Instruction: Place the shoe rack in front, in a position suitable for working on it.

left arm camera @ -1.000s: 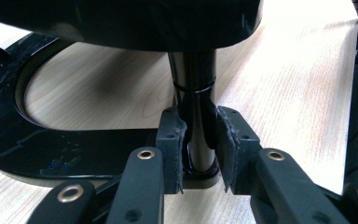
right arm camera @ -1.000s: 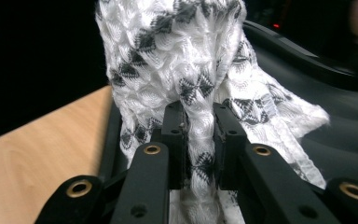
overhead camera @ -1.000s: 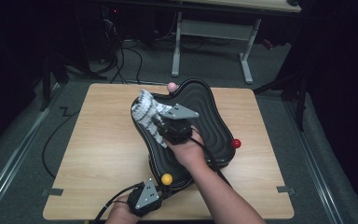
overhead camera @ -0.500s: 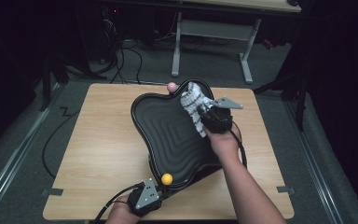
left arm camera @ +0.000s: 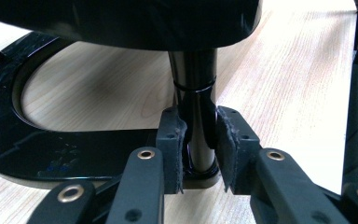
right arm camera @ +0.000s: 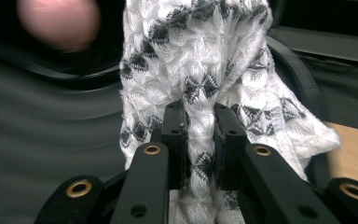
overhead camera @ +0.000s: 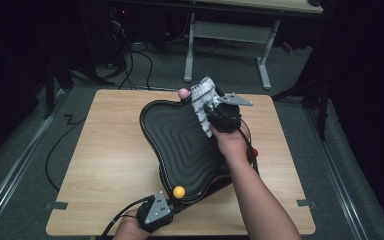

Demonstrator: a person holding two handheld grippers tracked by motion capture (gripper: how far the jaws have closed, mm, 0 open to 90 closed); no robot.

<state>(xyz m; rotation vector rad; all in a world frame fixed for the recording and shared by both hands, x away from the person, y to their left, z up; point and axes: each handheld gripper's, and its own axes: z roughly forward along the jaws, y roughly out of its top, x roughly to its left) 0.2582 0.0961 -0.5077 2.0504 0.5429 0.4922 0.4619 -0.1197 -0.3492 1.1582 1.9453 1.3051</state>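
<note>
- Across the black tray [overhead camera: 180, 145] my right gripper [overhead camera: 211, 111] had carried the cloth [overhead camera: 201, 100], from the near middle of the ribbed surface a second earlier to the far edge, close beside the pink ball [overhead camera: 183, 93].
- That white cloth with its dark diamond pattern hung bunched between the pads, and in the right gripper view the jaws were clenched on a fold of it [right arm camera: 200, 93], so it would drag along rather than slip as I wiped.
- I judged the job to be wiping the tray, with the stroke having reached the far rim, where the cloth sat partly over the edge.
- My left gripper [overhead camera: 156, 212] had not shifted; it sat at the near edge of the table [overhead camera: 105, 165], just beside the yellow ball [overhead camera: 179, 191].
- In the left gripper view its jaws were closed tight round the black post [left arm camera: 196, 93] under the tray, above the curved black base [left arm camera: 9, 140], which I took as the reason the tray kept steady while the cloth pushed on it.
- A red ball [overhead camera: 255, 152] peeped out at the right edge of the tray, mostly behind my right forearm.
- Beyond the table lay grey floor, loose cables and the legs of another desk [overhead camera: 230, 32], all well apart from the work.
</note>
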